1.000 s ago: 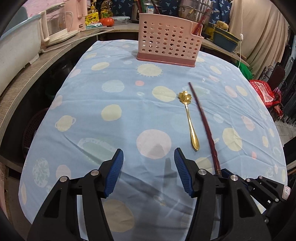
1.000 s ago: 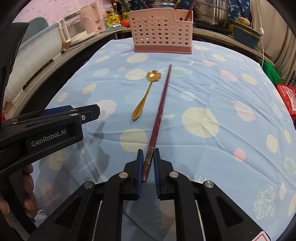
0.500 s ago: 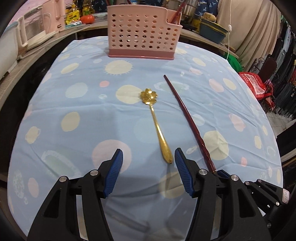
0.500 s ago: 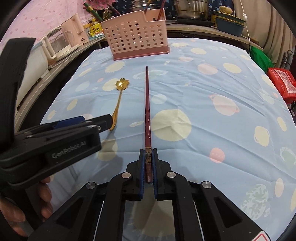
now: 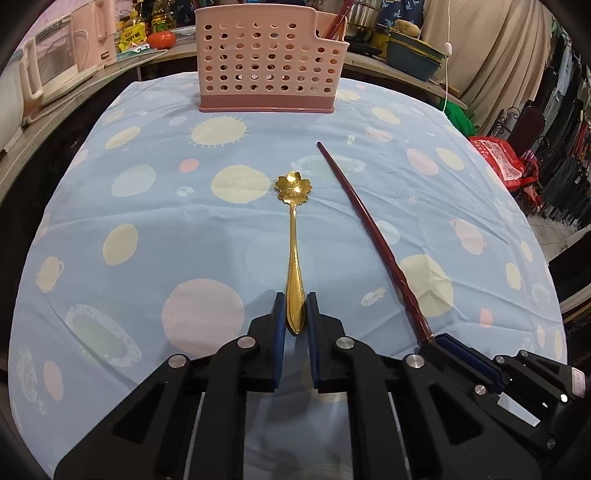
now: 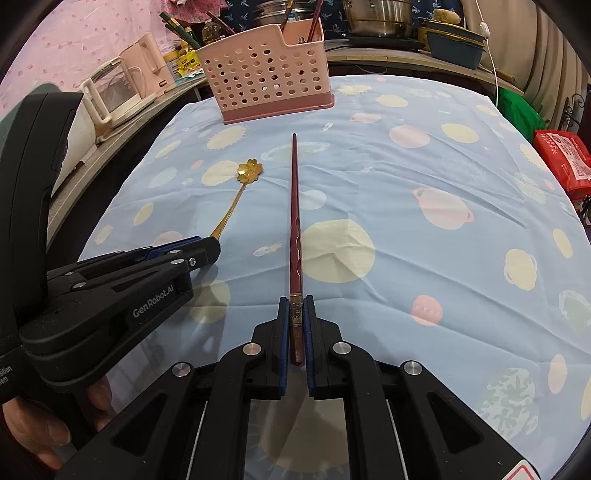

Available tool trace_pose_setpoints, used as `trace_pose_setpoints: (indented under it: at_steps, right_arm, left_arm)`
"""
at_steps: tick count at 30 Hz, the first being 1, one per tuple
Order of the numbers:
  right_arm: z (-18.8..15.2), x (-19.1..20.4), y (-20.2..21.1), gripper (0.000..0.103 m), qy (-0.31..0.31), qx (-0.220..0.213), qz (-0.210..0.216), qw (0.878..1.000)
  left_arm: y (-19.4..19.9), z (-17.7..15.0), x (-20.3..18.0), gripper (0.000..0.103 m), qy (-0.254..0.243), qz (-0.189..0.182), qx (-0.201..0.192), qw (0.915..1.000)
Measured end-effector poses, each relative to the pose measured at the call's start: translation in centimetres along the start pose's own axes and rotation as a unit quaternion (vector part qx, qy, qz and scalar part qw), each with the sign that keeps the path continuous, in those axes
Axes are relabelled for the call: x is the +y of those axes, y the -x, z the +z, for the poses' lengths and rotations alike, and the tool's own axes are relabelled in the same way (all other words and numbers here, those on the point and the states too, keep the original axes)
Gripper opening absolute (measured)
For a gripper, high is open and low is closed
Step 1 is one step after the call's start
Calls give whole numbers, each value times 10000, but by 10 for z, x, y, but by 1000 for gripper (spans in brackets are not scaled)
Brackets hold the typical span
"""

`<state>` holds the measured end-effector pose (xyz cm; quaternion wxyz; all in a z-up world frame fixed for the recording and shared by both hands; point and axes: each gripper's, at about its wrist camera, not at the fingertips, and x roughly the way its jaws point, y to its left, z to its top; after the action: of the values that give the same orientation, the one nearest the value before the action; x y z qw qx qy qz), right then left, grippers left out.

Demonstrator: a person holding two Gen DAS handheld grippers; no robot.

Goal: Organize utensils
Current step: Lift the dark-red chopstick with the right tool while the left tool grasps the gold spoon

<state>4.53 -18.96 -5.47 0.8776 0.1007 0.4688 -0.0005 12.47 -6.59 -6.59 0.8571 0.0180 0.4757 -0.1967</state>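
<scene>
A gold spoon [image 5: 294,236] with a flower-shaped bowl lies on the blue spotted tablecloth [image 5: 147,229], handle toward me. My left gripper [image 5: 295,314] is closing, and its blue pads touch both sides of the handle's end. Right of it lies a long dark red chopstick [image 6: 294,214]. My right gripper [image 6: 296,314] is shut on its near end. At the table's far side stands the pink perforated utensil basket [image 5: 266,62], with utensils in its right compartment. In the right wrist view the left gripper [image 6: 207,247] shows at the left, at the spoon [image 6: 240,188].
A counter behind the table carries a white kettle [image 6: 110,92], bottles, steel pots [image 6: 380,14] and a teal tub [image 5: 413,59]. A red bag [image 5: 498,158] sits off the right edge. A person's hand [image 6: 37,428] holds the left gripper.
The left gripper moved right over the spoon's handle and its jaws closed from wide apart onto it. The right gripper kept its grip on the chopstick, which swung straighter.
</scene>
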Motion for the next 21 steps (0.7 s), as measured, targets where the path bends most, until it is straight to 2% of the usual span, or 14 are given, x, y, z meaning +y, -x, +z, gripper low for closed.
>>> trace_pose_setpoints:
  at_steps: [6,13,15,17,21]
  right_arm:
    - [2,1,11,7,-4,-119,21,9999]
    - [8,1,29,7,-27,-341,80,9994]
    - [11,3,35,7,-11,-416,101,9991]
    - [13,4,40,7,3,-477,121,9988]
    - [20,6,53,7,27,-620,178,9979]
  left_arm:
    - [17,0,6,10,117,-101,-118,9998]
    - [51,8,14,9,224,-112,-493,9985]
    - [62,12,15,8,248,-105,-616,9977]
    - [69,17,16,1,255,-119,-710,9971]
    - [82,28,17,1,217,-121,-879,9958]
